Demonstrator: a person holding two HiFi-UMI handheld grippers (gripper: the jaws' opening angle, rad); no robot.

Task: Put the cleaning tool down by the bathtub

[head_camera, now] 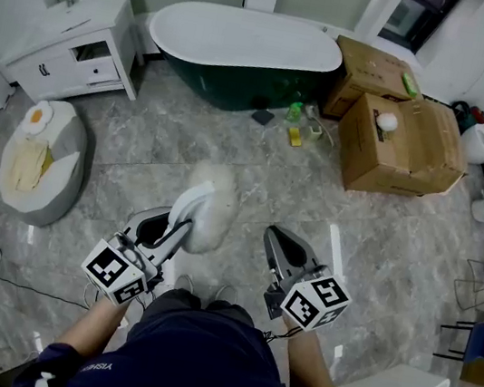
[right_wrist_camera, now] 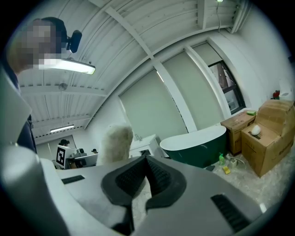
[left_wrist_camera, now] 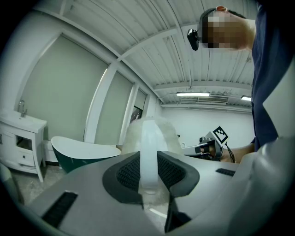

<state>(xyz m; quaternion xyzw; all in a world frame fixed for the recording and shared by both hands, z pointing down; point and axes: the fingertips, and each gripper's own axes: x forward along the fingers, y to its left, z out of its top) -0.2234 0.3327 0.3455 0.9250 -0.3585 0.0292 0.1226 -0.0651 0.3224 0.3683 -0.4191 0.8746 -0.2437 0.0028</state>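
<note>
Holding the cleaning tool (head_camera: 211, 203) by its white handle, my left gripper (head_camera: 165, 227) has its jaws squeezed on it. The fluffy end points up and forward, away from me, toward the bathtub (head_camera: 233, 81). The tub is straight ahead, well apart from both my hands, across the floor (head_camera: 141, 139). My right gripper (head_camera: 275, 237) is closed with nothing in it. I think I must walk forward, then lay the tool down beside the tub.
</note>
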